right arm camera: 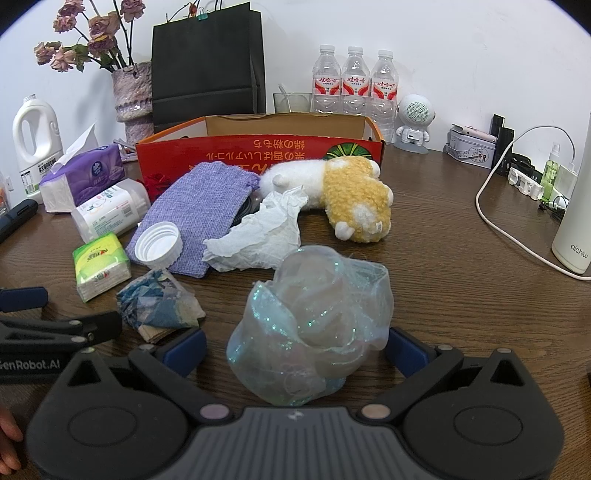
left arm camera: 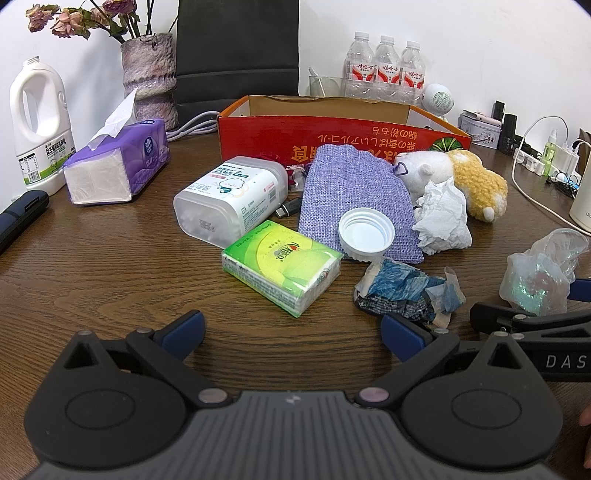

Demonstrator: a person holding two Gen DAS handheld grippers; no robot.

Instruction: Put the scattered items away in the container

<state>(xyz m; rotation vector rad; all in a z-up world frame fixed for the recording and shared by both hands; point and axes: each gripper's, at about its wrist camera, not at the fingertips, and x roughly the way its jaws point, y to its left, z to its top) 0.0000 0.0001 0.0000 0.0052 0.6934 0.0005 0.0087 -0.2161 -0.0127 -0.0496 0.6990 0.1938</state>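
Left wrist view: my left gripper [left arm camera: 291, 334] jaws spread, empty, crumpled blue wrapper [left arm camera: 408, 293] just ahead-right on the bench; right wrist view: my right gripper [right arm camera: 295, 345] jaws wide, straddling the iridescent bag [right arm camera: 314, 325], red box [right arm camera: 258, 151] beyond.

Along the back of the counter [right arm camera: 443, 229]: white jug [left arm camera: 37, 125], purple tissue pack [left arm camera: 118, 162], vase [right arm camera: 133, 98] of dried roses [right arm camera: 88, 33], black paper bag [right arm camera: 207, 62], three water bottles [right arm camera: 354, 79], round white speaker [right arm camera: 415, 118], small tin [right arm camera: 471, 147], white cable [right arm camera: 491, 221], white flask [right arm camera: 576, 221].
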